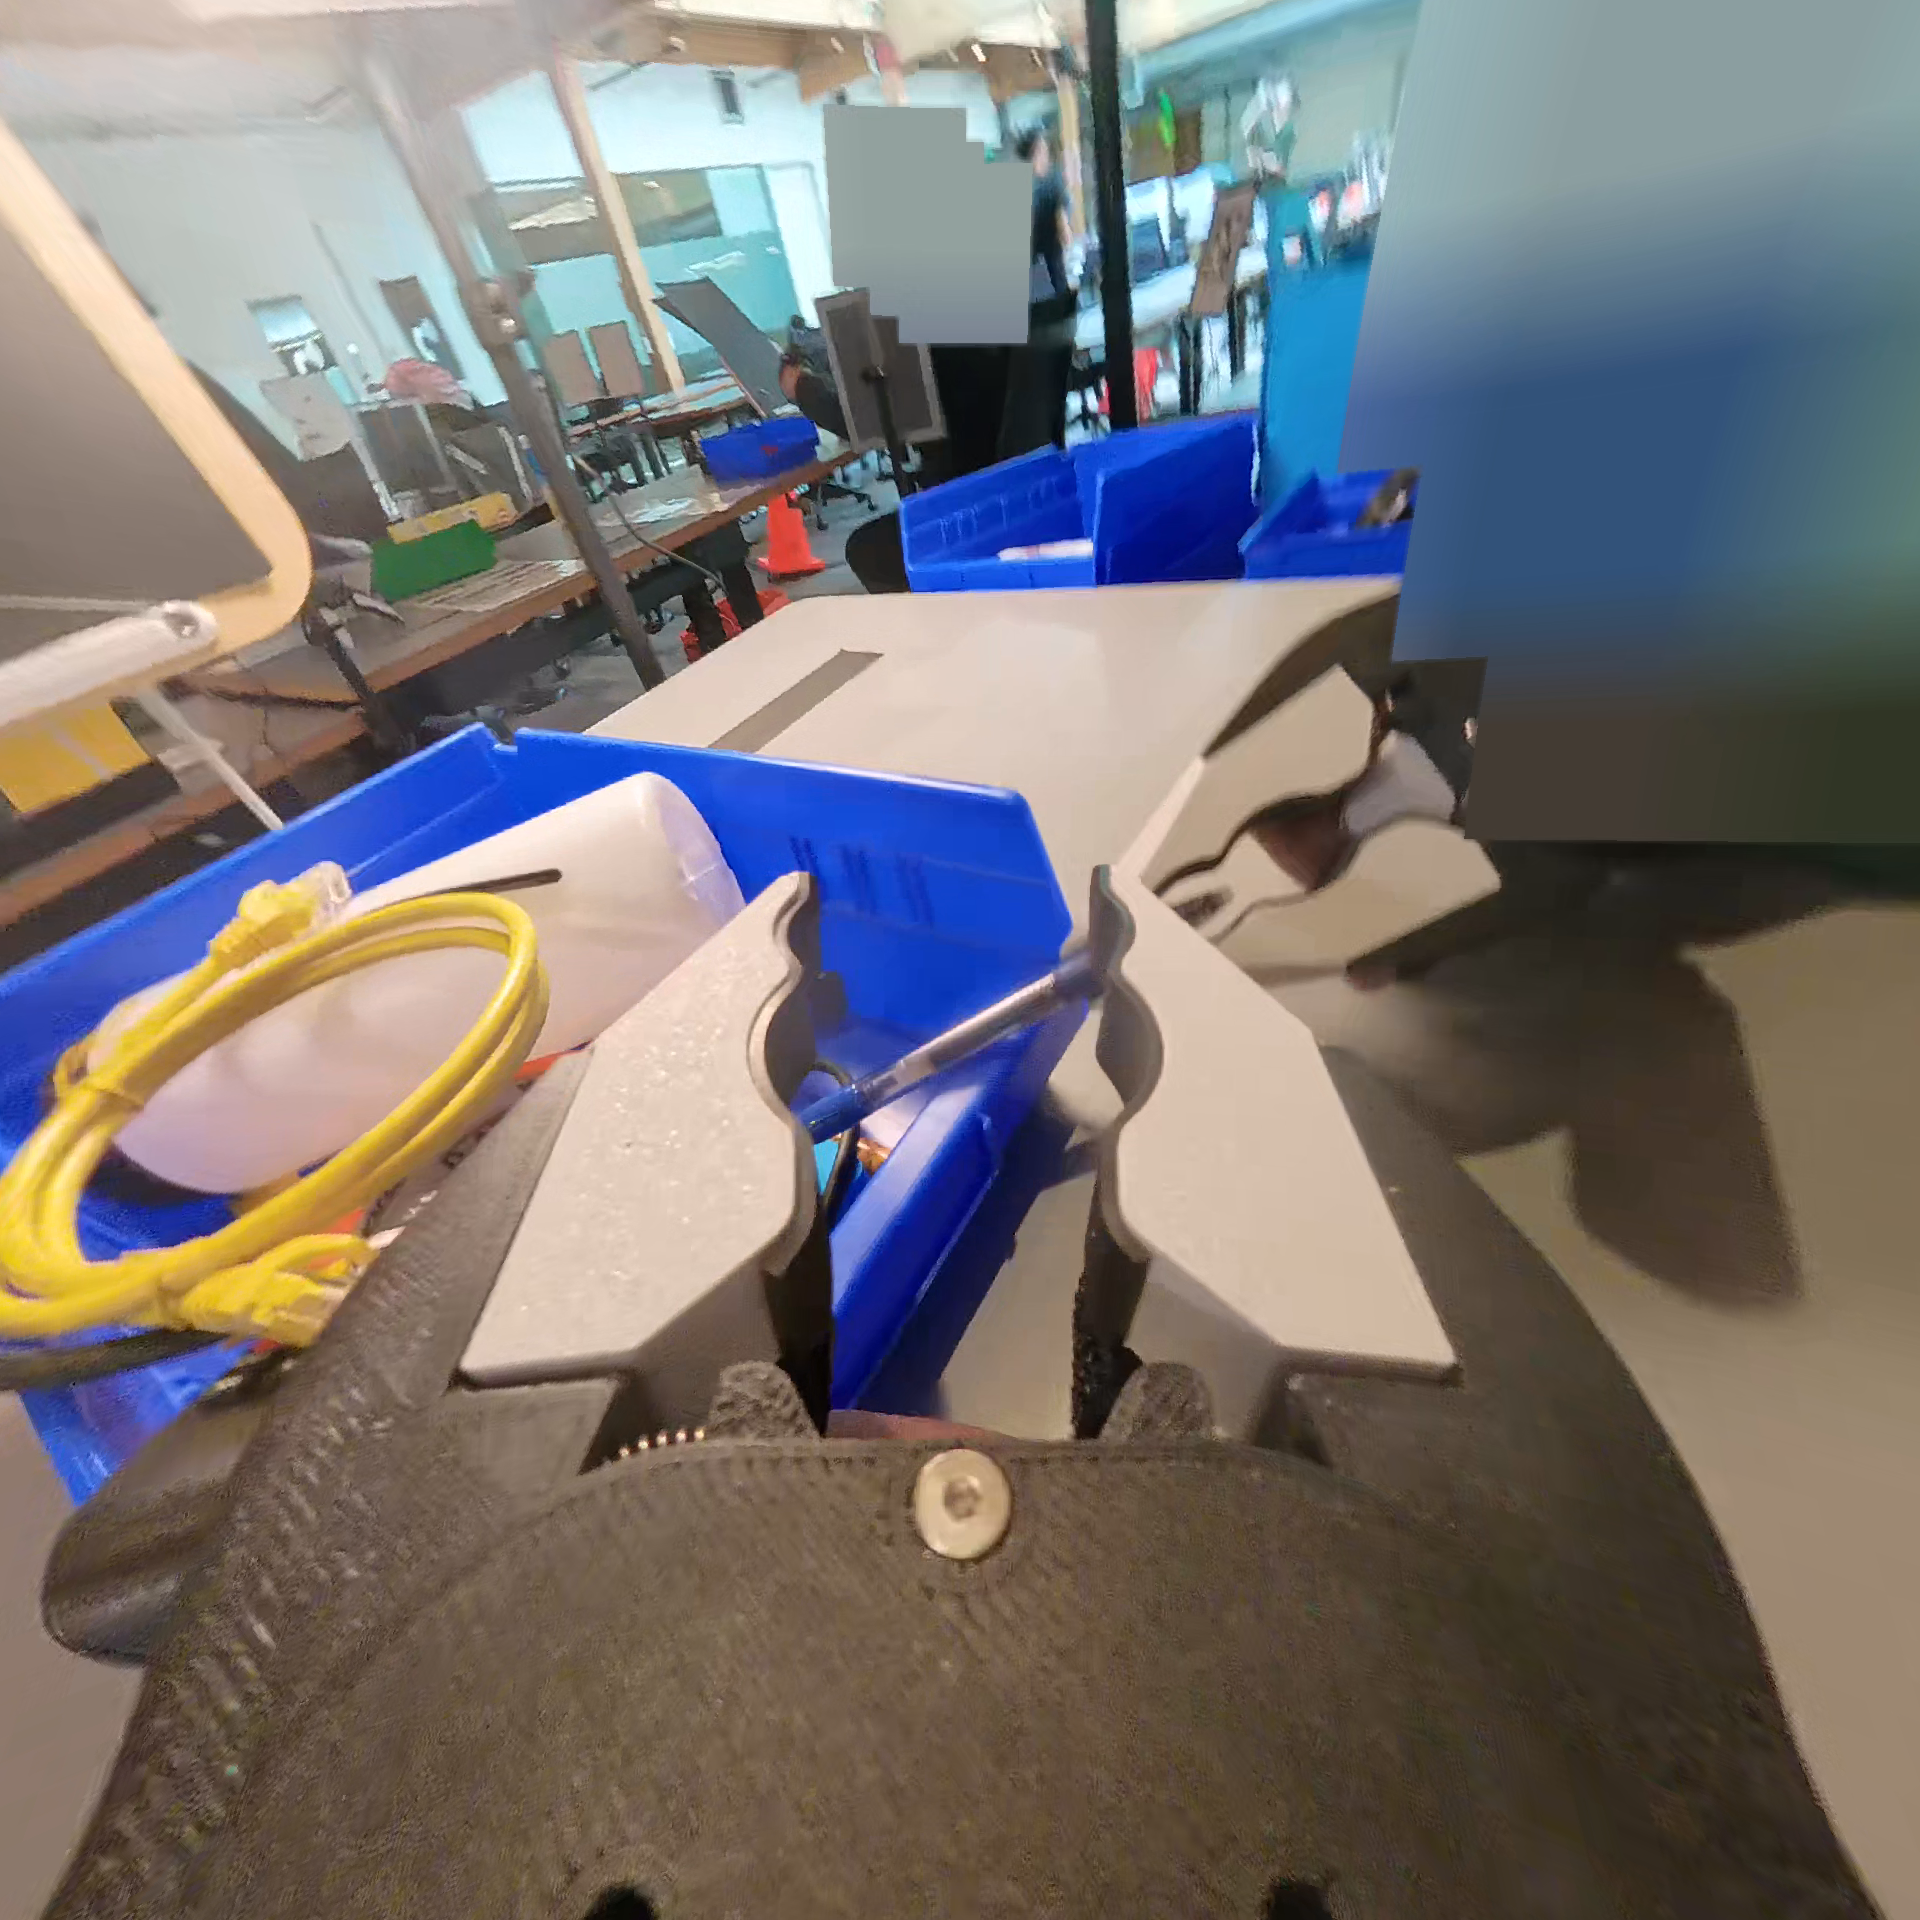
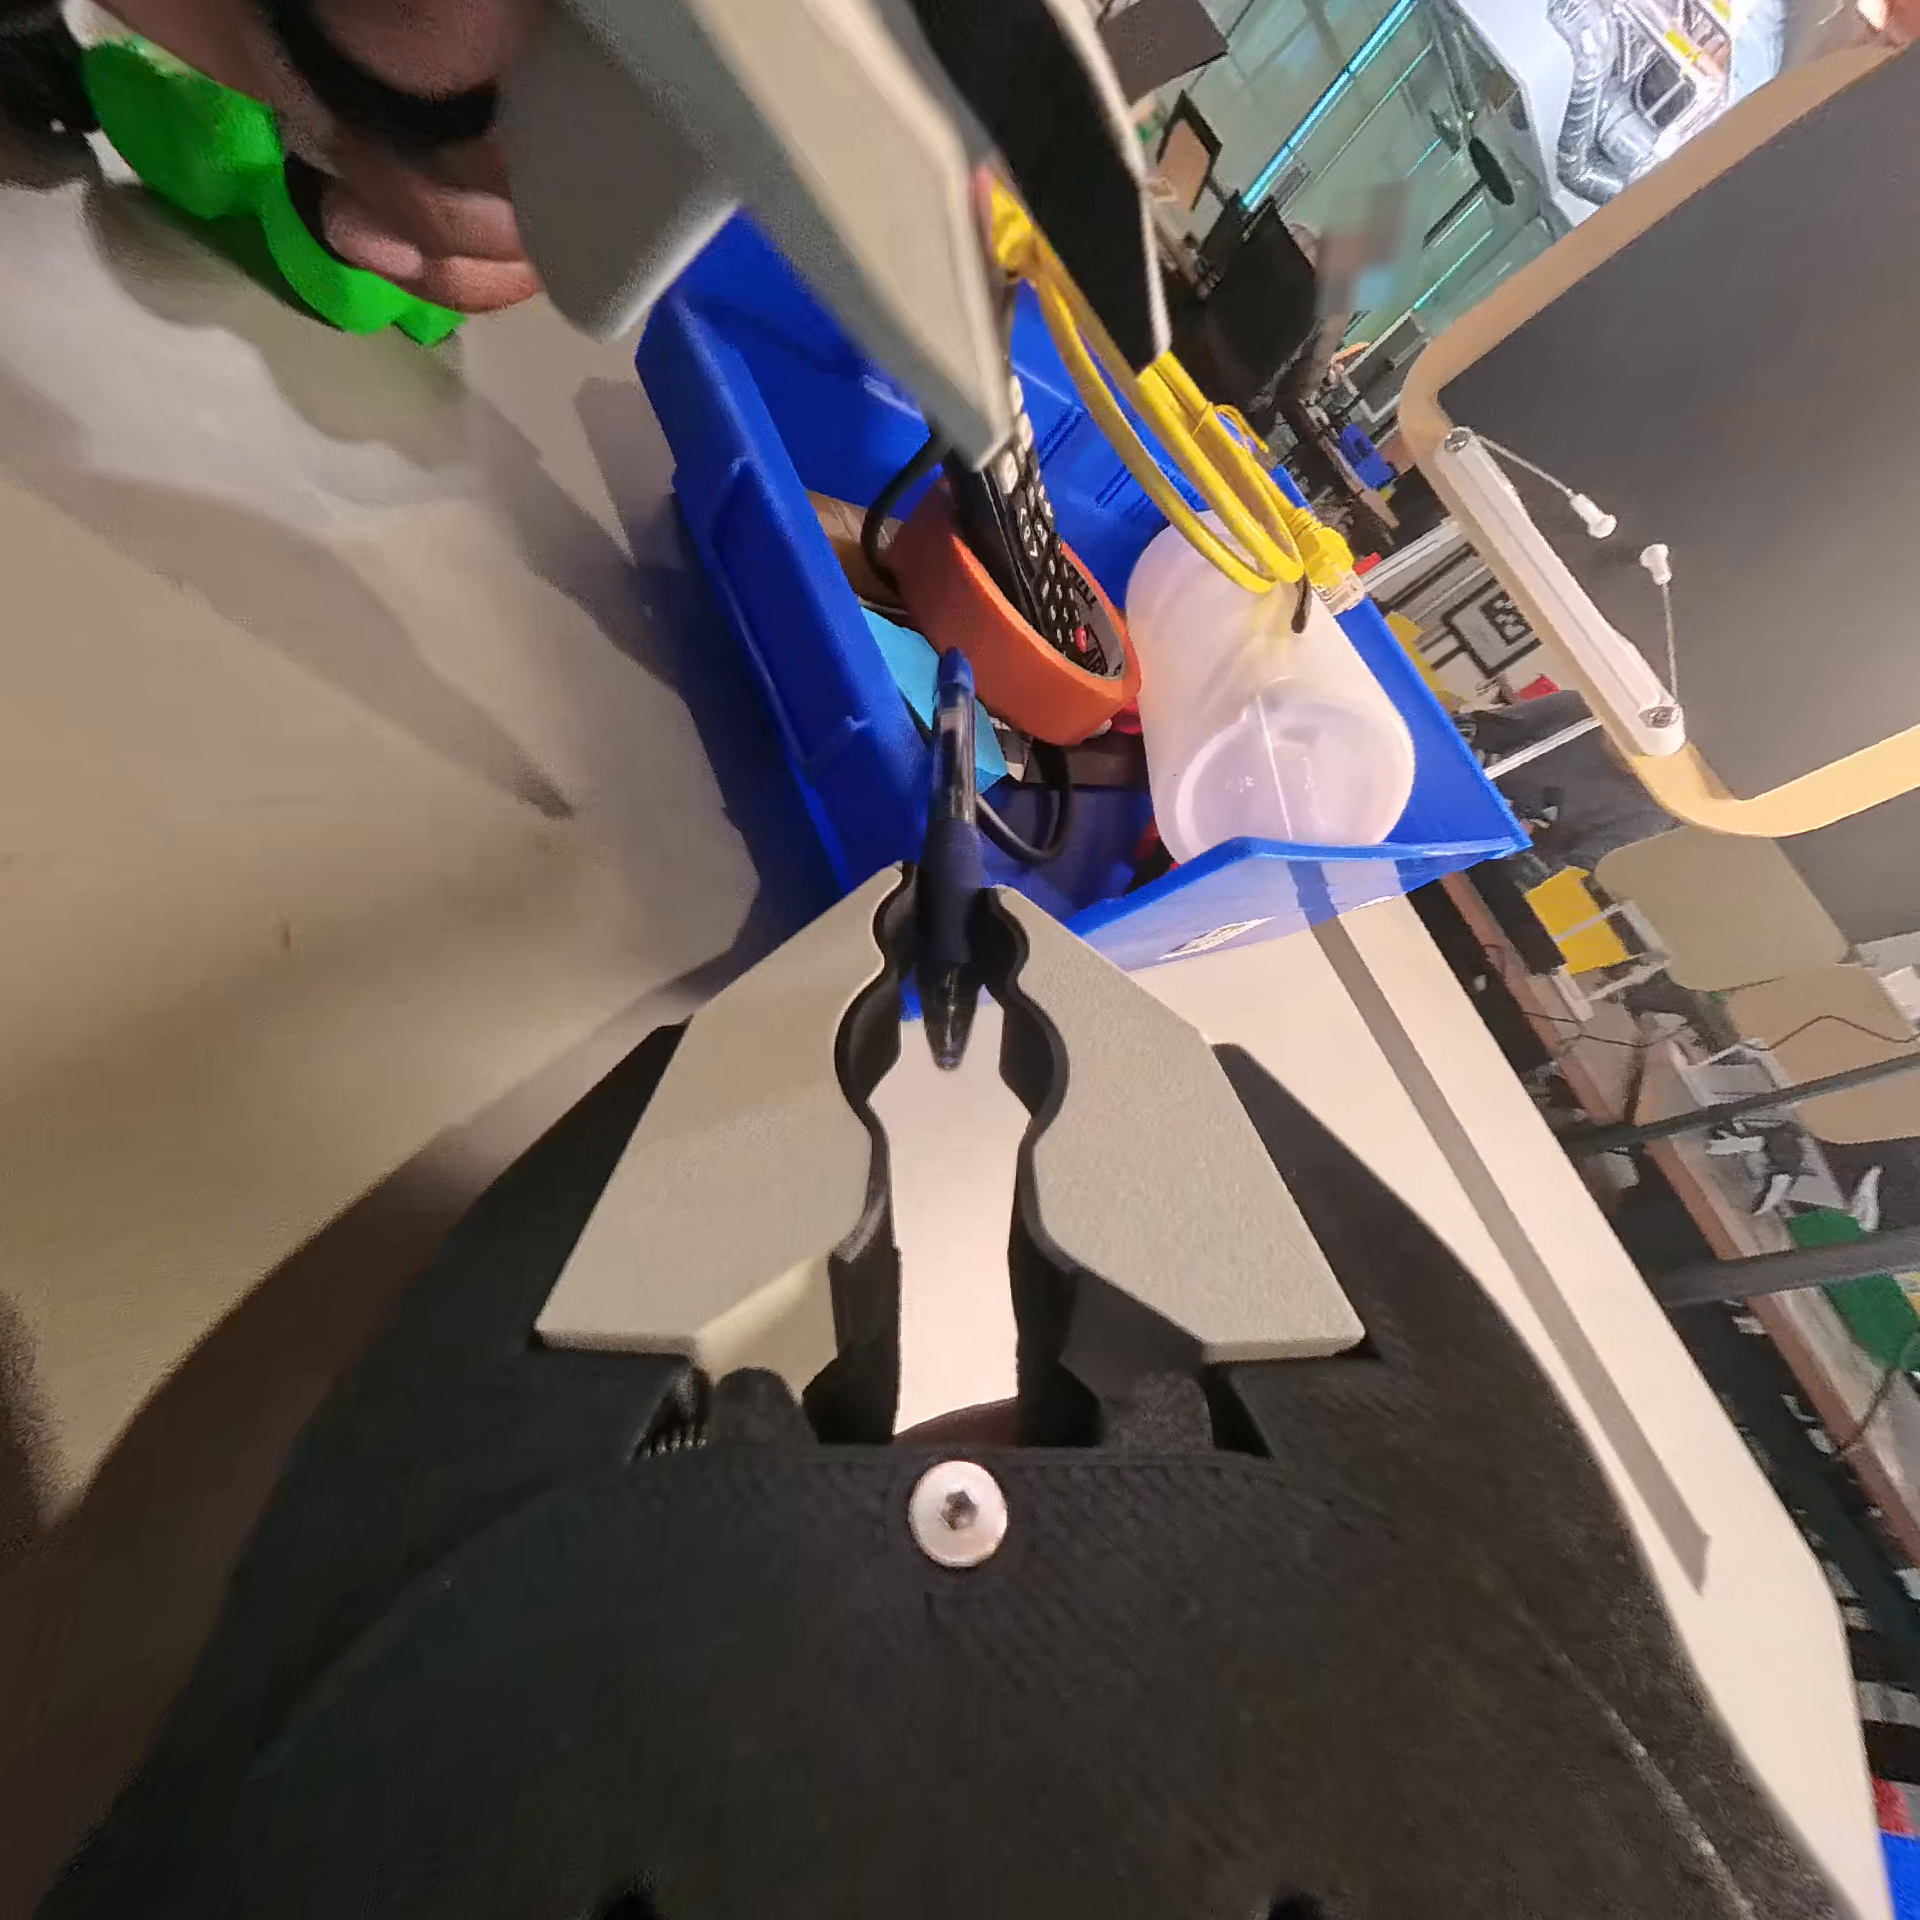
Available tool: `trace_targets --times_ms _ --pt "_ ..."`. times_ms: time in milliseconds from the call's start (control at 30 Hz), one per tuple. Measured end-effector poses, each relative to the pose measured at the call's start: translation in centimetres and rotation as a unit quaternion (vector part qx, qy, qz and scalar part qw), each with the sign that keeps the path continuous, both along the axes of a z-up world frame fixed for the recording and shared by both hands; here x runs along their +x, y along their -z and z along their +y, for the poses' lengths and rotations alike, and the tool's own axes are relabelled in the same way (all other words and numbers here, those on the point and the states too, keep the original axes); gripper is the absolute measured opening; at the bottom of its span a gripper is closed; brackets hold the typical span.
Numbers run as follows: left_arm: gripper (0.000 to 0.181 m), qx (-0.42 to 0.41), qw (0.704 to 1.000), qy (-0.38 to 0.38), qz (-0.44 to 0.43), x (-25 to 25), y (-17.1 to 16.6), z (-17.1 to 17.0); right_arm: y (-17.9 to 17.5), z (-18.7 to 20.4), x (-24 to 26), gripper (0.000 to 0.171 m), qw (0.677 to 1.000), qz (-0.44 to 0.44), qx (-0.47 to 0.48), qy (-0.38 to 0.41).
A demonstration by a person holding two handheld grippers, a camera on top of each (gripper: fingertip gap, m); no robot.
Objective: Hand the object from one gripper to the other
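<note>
1. Right gripper (image 2: 943, 914): fingertips clamped on the dark grip of a blue pen (image 2: 954, 831), its barrel pointing away over the bin.
2. Left gripper (image 1: 954, 914): fingers spread apart, nothing held; the pen (image 1: 935, 1060) crosses the gap between them.
3. Blue bin (image 2: 790, 665) on the grey table (image 2: 312, 727): holds orange tape roll (image 2: 997, 644), translucent bottle (image 2: 1278, 707), yellow cable (image 1: 260, 1091).

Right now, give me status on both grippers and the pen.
Right gripper shut on blue pen. Left gripper open, empty, around pen's far end. Blue bin close beneath.
</note>
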State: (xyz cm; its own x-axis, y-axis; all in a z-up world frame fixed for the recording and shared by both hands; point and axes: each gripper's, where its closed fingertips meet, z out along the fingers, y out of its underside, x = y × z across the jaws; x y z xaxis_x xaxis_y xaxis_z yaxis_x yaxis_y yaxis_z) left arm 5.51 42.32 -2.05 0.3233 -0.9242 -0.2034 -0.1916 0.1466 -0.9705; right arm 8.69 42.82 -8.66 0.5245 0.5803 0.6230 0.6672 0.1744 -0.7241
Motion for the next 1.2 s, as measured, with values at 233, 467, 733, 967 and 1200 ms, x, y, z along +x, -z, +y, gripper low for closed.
trace_targets --times_ms 233,467,733,967,1200 --pt "0.051 0.143 0.982 0.028 0.119 1.1 2.6 -1.8 -0.6 -0.9 -0.9 0.012 0.997 0.059 -0.041 -0.04" --pt "0.045 0.22 0.958 0.023 0.181 1.4 4.2 -1.9 -1.0 -1.3 -1.1 0.011 0.987 0.118 -0.091 -0.062" --pt "0.013 0.271 0.944 0.01 0.186 1.7 4.4 -2.0 -2.2 -2.4 -1.9 0.011 0.972 0.179 -0.114 -0.098" --pt "0.009 0.219 0.966 -0.006 0.135 1.4 3.0 -1.7 -4.6 -2.4 -1.5 0.019 0.966 0.229 -0.065 -0.105" --pt "0.009 0.063 0.998 -0.029 -0.009 0.0 0.1 0.0 -6.8 -2.3 -0.7 0.024 0.95 0.293 -0.03 -0.1"
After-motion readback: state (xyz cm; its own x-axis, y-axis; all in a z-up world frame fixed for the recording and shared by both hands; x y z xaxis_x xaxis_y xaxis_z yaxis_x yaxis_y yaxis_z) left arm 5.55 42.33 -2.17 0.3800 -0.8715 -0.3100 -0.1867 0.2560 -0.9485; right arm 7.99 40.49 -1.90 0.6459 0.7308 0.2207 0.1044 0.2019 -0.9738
